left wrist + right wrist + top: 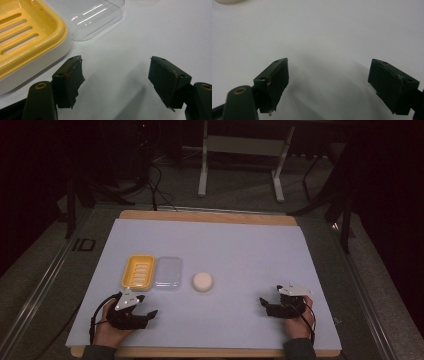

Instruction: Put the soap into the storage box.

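Left gripper view shows the left gripper (116,82) with its jaws standing apart, nothing between them, just beside the yellow soap dish (25,37) and clear lid (95,17). The right gripper (280,304) also gapes empty, well apart from the round soap (202,281). A careless reach could likely shove the light lid. Bare white mat (240,245) leaves ample room.

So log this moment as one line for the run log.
left gripper: open, empty, near yellow plastic soap dish | right gripper: open, empty | clear plastic lid: beside dish | round white soap bar: untouched
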A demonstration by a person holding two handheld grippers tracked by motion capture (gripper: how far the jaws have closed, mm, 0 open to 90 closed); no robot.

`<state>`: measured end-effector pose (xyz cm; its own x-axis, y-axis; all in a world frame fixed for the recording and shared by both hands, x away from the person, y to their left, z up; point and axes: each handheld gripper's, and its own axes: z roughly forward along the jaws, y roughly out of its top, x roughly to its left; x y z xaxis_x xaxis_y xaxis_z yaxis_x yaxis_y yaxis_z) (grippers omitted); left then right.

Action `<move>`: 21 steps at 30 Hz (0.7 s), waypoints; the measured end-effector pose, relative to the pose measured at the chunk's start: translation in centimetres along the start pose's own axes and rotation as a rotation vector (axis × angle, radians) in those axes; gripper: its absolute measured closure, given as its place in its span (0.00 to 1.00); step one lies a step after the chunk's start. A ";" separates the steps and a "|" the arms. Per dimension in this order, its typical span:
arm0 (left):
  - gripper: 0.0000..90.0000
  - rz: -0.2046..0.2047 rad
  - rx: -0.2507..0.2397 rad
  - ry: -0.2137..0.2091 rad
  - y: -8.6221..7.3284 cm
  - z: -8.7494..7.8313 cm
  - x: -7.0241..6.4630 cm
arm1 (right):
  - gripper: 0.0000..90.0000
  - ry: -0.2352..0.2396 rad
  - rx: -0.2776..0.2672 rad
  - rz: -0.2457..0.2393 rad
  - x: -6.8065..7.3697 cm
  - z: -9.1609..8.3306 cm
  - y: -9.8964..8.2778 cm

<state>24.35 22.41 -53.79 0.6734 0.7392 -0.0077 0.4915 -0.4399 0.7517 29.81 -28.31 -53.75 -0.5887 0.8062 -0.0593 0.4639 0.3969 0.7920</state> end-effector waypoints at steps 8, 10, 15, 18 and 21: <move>0.31 0.011 0.018 -0.015 0.3 0.4 0.1 | 0.18 -0.031 -0.029 -0.029 0.4 -0.2 -0.1; 0.31 0.011 0.021 -0.007 0.5 0.5 0.1 | 0.18 -0.033 -0.037 -0.025 0.4 -0.3 -0.2; 0.31 0.035 0.043 -0.018 1.2 0.6 0.1 | 0.18 -0.041 -0.050 -0.022 0.4 -0.5 -0.2; 0.31 0.056 0.060 -0.008 1.8 0.7 0.3 | 0.18 -0.047 -0.054 -0.019 0.4 -0.5 -0.2; 0.32 0.066 0.066 -0.021 2.3 0.8 0.4 | 0.18 -0.045 -0.057 -0.021 0.4 -0.5 -0.3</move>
<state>26.20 21.32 -52.56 0.7169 0.6967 0.0259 0.4805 -0.5207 0.7057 29.12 -28.30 -53.67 -0.5670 0.8173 -0.1021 0.4123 0.3889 0.8238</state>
